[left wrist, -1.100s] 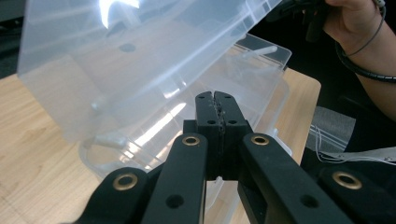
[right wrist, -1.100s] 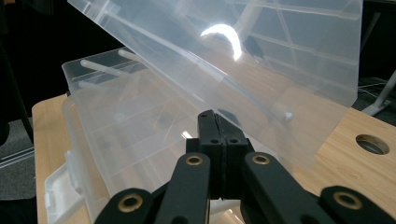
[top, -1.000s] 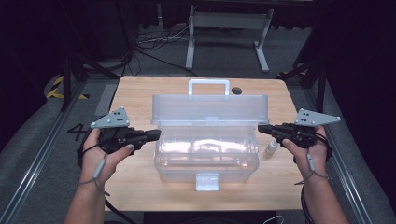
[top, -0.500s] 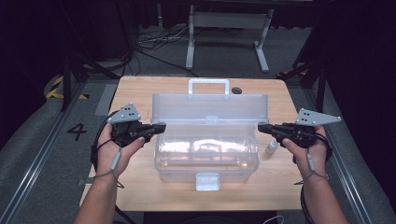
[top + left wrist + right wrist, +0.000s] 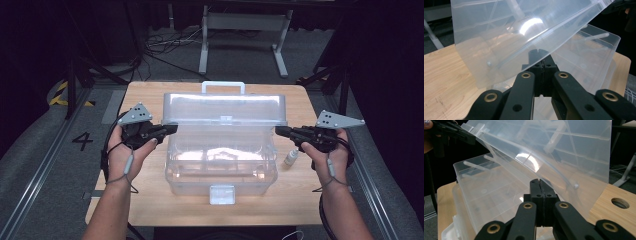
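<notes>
From above, my left gripper [image 5: 170, 129] at 9 o'clock and right gripper [image 5: 280, 131] at 3 o'clock flank the clear box [image 5: 220, 165] mid-table, lid [image 5: 225, 109] raised. In my left gripper view, the jaws are pressed together, tips meeting the lid's edge [image 5: 499, 32]. In my right gripper view, the 2 jaws are likewise closed empty beside the lid [image 5: 564, 142].

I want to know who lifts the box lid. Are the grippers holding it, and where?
Nothing is pinched. Both grippers, left and right, are shut and sit at the side edges of the clear lid, apparently propping it.
</notes>
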The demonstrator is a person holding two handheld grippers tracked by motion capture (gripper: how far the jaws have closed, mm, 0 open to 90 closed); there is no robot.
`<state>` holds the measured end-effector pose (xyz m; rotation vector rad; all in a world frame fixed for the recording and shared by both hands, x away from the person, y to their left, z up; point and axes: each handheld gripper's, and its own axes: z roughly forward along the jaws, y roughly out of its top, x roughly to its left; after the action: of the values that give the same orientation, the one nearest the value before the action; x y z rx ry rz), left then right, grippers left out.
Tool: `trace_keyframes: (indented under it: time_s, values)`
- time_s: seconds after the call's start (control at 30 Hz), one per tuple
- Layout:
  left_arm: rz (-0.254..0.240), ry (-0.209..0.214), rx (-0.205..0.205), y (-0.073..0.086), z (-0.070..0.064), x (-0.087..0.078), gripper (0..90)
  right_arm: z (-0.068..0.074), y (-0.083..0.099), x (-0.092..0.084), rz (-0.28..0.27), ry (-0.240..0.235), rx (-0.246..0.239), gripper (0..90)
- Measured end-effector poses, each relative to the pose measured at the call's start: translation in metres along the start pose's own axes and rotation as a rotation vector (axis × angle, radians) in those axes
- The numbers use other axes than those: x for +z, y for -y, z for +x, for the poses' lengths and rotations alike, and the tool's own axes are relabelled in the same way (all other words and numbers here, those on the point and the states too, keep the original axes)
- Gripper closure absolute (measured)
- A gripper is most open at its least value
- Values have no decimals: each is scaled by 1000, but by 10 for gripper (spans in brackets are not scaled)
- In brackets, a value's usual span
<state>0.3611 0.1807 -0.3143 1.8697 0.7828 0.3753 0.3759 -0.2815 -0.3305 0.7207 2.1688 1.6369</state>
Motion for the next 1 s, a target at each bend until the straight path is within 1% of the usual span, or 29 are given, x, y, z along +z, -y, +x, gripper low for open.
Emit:
trace_keyframes:
  time_s: [0.03,0.13,0.4,0.47,0.57,0.77,0.83,0.93,0.97,1.0]
  values:
    - [-3,-12,0,-1,1,0,898,0,0,0,3,2,-1,900]
    - [-7,-24,2,-3,2,1,898,-1,-1,2,-5,2,-4,900]
    - [-21,-28,-3,-8,6,3,898,-3,-4,0,-12,23,-12,900]
    - [-25,-36,2,-9,7,3,898,-4,-4,-1,-14,28,-6,900]
    - [-37,-49,-2,-11,8,5,898,-6,-3,-2,-22,43,10,897]
    - [-49,-62,0,-12,8,7,898,-6,-4,-3,-33,62,4,894]
    - [-49,-60,0,-13,9,7,898,-4,-5,-4,-32,71,-6,873]
    - [-51,-56,0,-13,9,7,898,1,-8,-8,-28,100,-34,830]
    - [-52,-55,0,-13,9,7,898,3,-9,-9,-27,110,-45,806]
    - [-52,-55,1,-13,9,7,898,6,-10,-11,-18,122,-51,761]
